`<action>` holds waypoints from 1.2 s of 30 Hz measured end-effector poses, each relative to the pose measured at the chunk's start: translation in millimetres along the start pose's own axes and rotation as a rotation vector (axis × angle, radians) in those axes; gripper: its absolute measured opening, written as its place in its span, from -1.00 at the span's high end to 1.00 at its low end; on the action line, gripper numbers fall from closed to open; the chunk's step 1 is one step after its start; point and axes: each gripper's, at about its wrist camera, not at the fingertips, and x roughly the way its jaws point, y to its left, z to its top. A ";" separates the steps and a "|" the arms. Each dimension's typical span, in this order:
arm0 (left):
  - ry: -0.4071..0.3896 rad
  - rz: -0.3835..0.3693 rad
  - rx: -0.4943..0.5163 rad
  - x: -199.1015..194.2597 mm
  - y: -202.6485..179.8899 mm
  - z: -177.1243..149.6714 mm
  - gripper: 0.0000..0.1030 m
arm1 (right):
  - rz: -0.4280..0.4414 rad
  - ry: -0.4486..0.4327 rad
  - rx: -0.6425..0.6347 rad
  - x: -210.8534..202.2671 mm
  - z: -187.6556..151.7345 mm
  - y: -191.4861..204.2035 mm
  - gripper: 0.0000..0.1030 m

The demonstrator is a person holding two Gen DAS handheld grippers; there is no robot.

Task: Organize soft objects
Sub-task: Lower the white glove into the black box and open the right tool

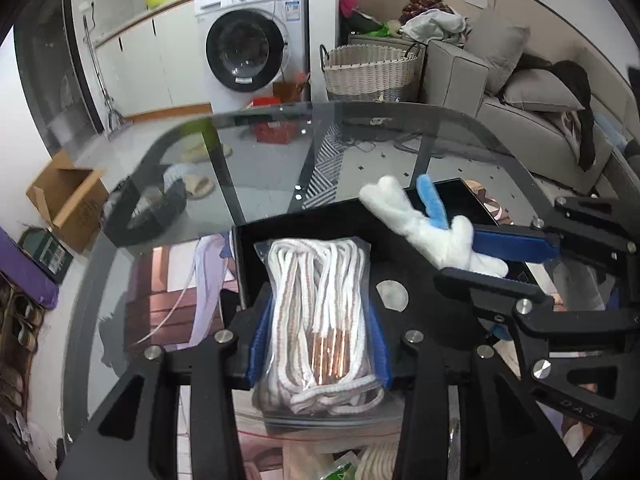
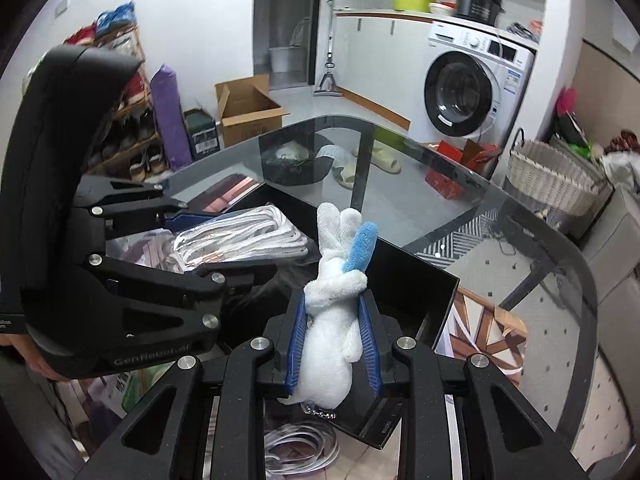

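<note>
Glass bench (image 1: 280, 168) carries a black box (image 1: 320, 226). Left claw (image 1: 318, 344) holds bagged rope (image 1: 318, 312), right claw (image 2: 334, 344) squeezes toy bunny (image 2: 332, 320); neither seems dropped in yet.

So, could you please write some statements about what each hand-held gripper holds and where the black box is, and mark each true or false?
1. The left hand-held gripper is shut on the bag of white cord. True.
2. The right hand-held gripper is empty. False: it grips the white plush toy.
3. The plush toy has a blue part. True.
4. The black box stands on the floor. False: it rests on the glass table.
5. The washing machine door is open. False: it is closed.
</note>
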 end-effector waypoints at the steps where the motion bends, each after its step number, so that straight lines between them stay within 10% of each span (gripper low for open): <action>1: 0.002 0.007 0.009 -0.2 -0.7 -1.0 0.18 | 0.001 0.006 -0.012 0.6 -0.1 1.2 0.50; 36: -0.030 0.001 0.008 -6.0 2.3 2.9 -0.09 | 0.037 0.077 0.142 -7.1 6.4 -13.9 0.45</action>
